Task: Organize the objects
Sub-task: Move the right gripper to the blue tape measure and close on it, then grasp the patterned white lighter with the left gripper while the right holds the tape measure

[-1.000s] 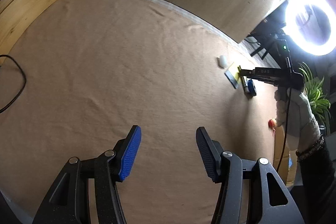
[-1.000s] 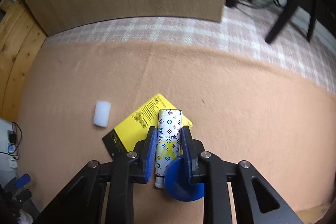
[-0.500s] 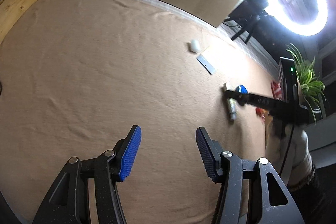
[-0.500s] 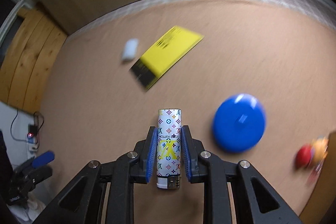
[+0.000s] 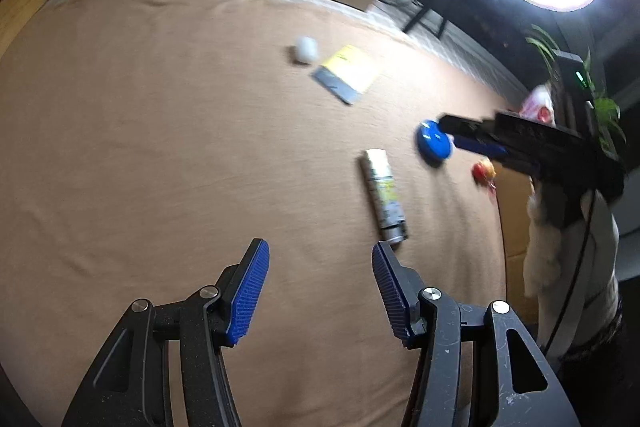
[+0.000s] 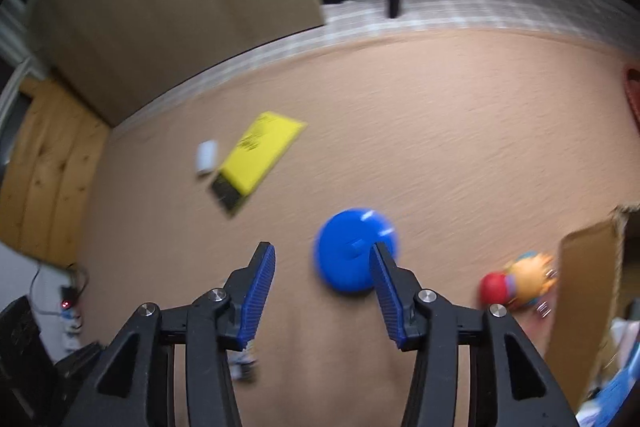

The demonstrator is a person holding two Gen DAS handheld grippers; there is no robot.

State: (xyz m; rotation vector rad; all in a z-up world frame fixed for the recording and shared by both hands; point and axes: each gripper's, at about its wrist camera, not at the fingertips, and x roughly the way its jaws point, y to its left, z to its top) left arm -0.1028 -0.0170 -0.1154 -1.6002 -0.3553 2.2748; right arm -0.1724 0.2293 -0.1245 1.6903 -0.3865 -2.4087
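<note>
Lighter (image 5: 383, 195) lies released on the tabletop (image 5: 160, 147) near the blue disc (image 6: 354, 251); right gripper (image 6: 322, 291) jaws have just been opening, empty; left gripper (image 5: 320, 291) jaws half-open, empty.

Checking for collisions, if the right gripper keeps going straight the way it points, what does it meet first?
Probably bare tan cloth. The right gripper is open and empty; the blue disc lies just right of its line, so depth leaves doubt.
</note>
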